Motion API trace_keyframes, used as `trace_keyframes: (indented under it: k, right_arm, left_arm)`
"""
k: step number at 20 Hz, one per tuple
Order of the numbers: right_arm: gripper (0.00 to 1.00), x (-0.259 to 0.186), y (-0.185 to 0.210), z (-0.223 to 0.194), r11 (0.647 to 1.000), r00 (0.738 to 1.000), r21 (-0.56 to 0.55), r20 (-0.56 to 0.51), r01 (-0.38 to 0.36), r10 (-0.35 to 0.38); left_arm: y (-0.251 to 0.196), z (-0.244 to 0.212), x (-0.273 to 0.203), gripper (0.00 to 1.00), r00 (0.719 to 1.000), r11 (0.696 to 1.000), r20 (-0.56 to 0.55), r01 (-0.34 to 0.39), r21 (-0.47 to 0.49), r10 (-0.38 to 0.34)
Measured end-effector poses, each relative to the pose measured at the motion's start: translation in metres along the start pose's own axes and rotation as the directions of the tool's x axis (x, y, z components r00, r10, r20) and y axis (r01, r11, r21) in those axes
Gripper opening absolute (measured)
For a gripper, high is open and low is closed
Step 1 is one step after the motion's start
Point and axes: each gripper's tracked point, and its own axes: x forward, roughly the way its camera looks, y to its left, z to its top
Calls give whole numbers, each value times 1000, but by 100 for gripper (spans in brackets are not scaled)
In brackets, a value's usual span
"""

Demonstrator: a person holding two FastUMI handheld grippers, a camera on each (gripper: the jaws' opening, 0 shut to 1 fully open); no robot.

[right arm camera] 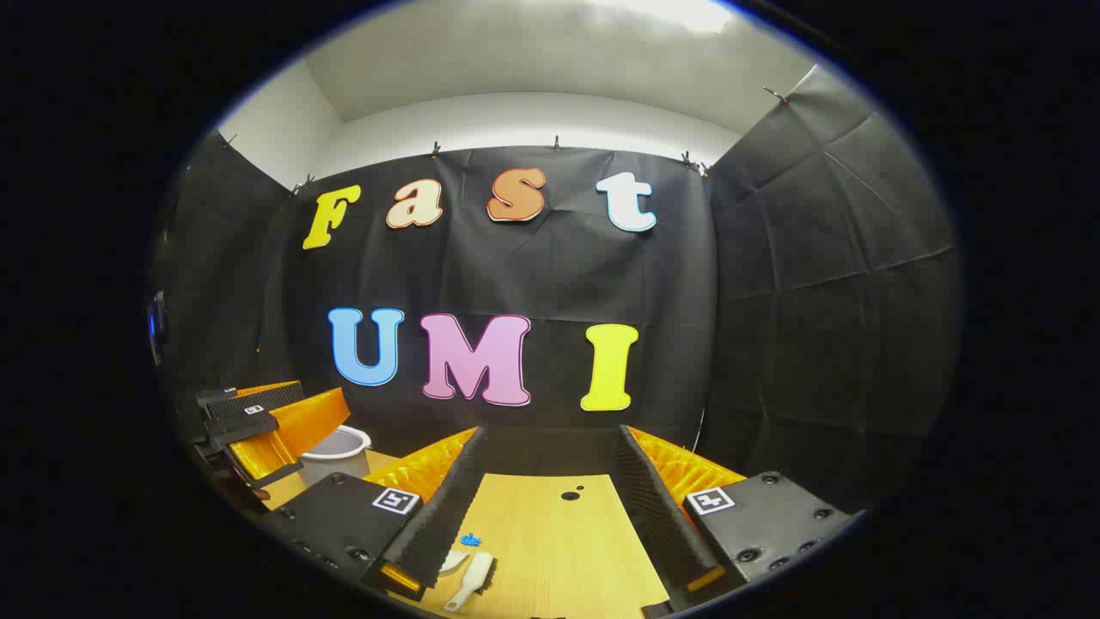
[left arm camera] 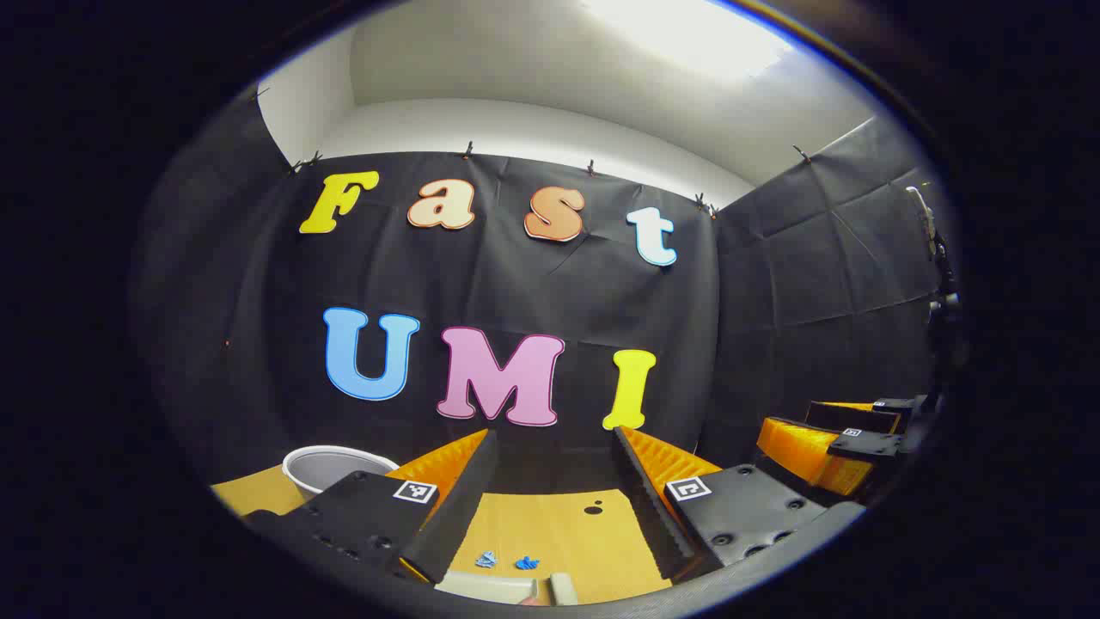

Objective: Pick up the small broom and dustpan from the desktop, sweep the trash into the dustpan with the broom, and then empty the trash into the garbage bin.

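**Hovering high, nothing picked up yet**

Both claws gape wide and empty above the desk (right arm camera: 550,533). The small broom (right arm camera: 473,580) lies below the right gripper (right arm camera: 550,507), blue trash (left arm camera: 507,561) beneath the left gripper (left arm camera: 554,494). Descending carelessly could scatter scraps or nudge the bin (left arm camera: 322,468).

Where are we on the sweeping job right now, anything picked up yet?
Nothing looks done. The blue scraps lie loose on the desk, and the small broom lies there untouched. Both the left gripper and right gripper are open and hold nothing. Left: grab broom and dustpan, sweep, then empty into the white bin.
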Motion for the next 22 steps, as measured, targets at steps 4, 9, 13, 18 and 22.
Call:
trace_keyframes:
  k: [4,9,13,18,22]
  right_arm:
    - [96,6,1,1,1000,1000,3,3,-3,3]
    - [96,11,6,0,1000,1000,4,0,-20,20]
    - [96,10,8,2,1000,1000,0,10,-29,29]
    - [96,3,16,6,998,998,18,25,-66,65]
    - [96,0,11,3,998,998,25,20,-58,58]
  left_arm:
    - [1,2,4,80,1000,1000,5,-3,-2,3]
    - [8,1,3,80,1000,1000,-1,-21,-5,21]
    - [10,7,3,79,1000,1000,17,-25,12,24]
    - [1,7,-2,80,999,1000,36,5,9,-5]
    - [2,17,-9,79,997,1000,79,14,1,-14]
